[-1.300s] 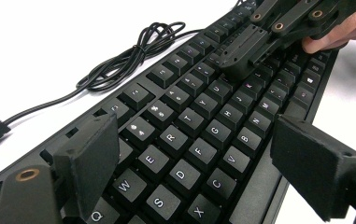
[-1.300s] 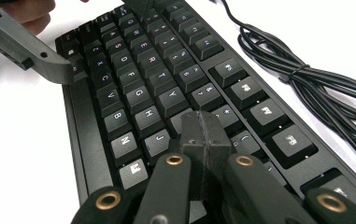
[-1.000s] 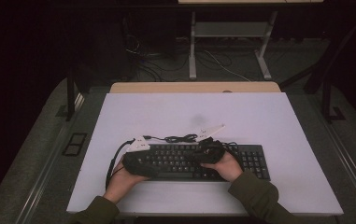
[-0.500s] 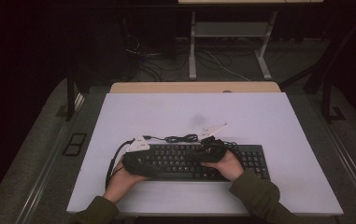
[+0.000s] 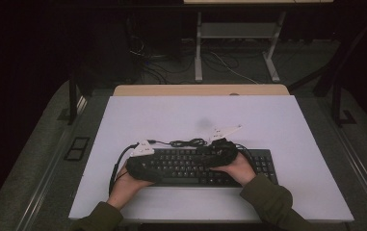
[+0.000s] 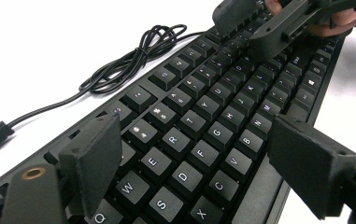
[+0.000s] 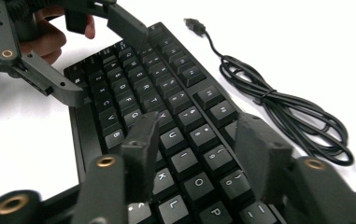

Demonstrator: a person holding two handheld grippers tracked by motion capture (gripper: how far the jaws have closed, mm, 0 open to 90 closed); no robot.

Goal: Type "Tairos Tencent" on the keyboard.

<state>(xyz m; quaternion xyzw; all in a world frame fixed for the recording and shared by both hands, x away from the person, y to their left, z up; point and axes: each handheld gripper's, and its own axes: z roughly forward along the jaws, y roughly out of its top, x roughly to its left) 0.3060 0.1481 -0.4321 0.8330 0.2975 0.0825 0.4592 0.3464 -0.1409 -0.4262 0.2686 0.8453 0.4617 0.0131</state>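
Observation:
A black keyboard lies flat near the front of the white table, with its black cable coiled just behind it. My left gripper is over the keyboard's left end. Its jaws stand wide apart, one pad above the top key rows and the other past the near edge. Whether the pads touch the keyboard I cannot tell. My right gripper hovers over the keys right of the middle. Its jaws have just been opening and stand apart above the I, O, K and L keys, gripping nothing.
The cable's plug lies loose on the table beyond the coil. Bare tabletop stretches behind and to both sides of the keyboard. A wooden strip borders the far edge, with dark floor, desk legs and wires beyond it.

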